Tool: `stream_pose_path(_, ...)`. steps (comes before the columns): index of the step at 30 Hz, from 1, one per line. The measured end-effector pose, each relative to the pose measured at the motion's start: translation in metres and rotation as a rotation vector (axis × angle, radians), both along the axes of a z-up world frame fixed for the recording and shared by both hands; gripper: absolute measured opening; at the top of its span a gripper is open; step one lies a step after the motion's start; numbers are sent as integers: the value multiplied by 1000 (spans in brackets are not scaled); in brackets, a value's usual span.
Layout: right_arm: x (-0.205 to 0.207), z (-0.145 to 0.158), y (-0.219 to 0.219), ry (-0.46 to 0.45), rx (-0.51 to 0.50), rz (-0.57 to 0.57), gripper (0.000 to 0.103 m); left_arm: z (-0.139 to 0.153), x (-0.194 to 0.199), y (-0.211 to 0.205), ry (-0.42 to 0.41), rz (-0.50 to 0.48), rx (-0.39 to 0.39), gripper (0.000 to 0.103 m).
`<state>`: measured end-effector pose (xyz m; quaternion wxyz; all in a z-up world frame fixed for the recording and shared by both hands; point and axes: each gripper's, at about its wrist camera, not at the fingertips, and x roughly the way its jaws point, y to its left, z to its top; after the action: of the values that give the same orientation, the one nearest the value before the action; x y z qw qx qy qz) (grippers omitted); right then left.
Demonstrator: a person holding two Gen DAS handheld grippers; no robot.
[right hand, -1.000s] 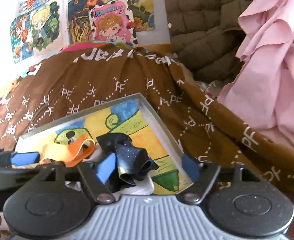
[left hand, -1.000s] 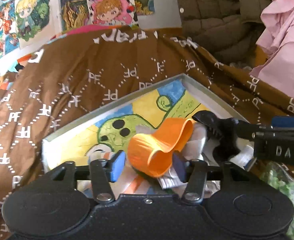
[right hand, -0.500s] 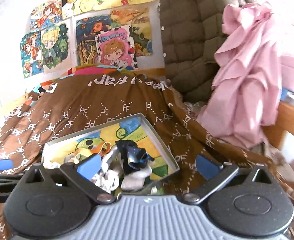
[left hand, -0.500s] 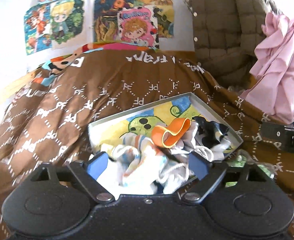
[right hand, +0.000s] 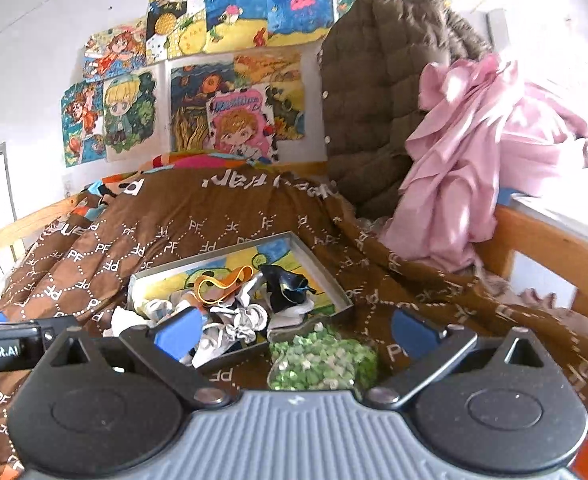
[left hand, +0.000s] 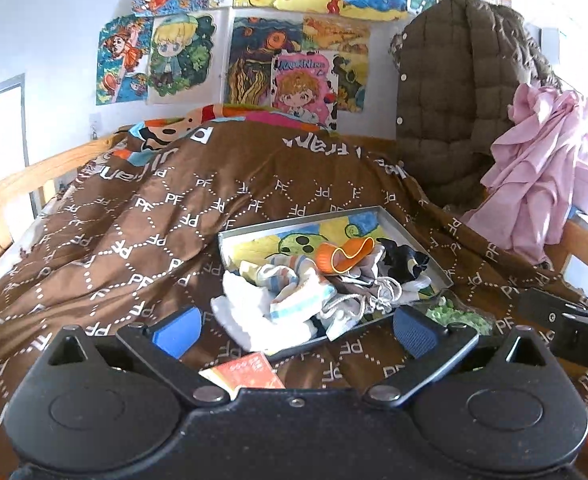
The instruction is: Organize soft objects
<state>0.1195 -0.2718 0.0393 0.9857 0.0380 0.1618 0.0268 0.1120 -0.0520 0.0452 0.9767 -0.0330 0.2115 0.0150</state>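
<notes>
Left claw (left hand: pixel 294 326) is opening, right claw (right hand: pixel 294 328) spread wide, both empty. Soft objects (left hand: pixel 294 292) sit heaped in the tray (left hand: pixel 294 218) just ahead of both claws on the bed. Drop-off looks done; next pick likely the green bag (right hand: pixel 322 360) under the right claw.

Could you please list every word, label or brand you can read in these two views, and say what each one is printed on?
"PF": repeated in white across the brown blanket.
"Robot.AI": on the left gripper's body, seen in the right wrist view; its start is cut off.
"DA": on the right gripper's body, seen in the left wrist view; the rest is cut off.
Pink poster title: too blurred.
Red card: print too small.
</notes>
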Motion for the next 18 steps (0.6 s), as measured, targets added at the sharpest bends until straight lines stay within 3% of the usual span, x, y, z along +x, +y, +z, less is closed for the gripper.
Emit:
stream_pose_path(9,-61,-11,4,31,81,-32,103,-14,-63,6,-35,49,13,102)
stream_pose_path(18,-85,-26,13,86,82,-40,103,-35,-84,19,39,104,-33,102)
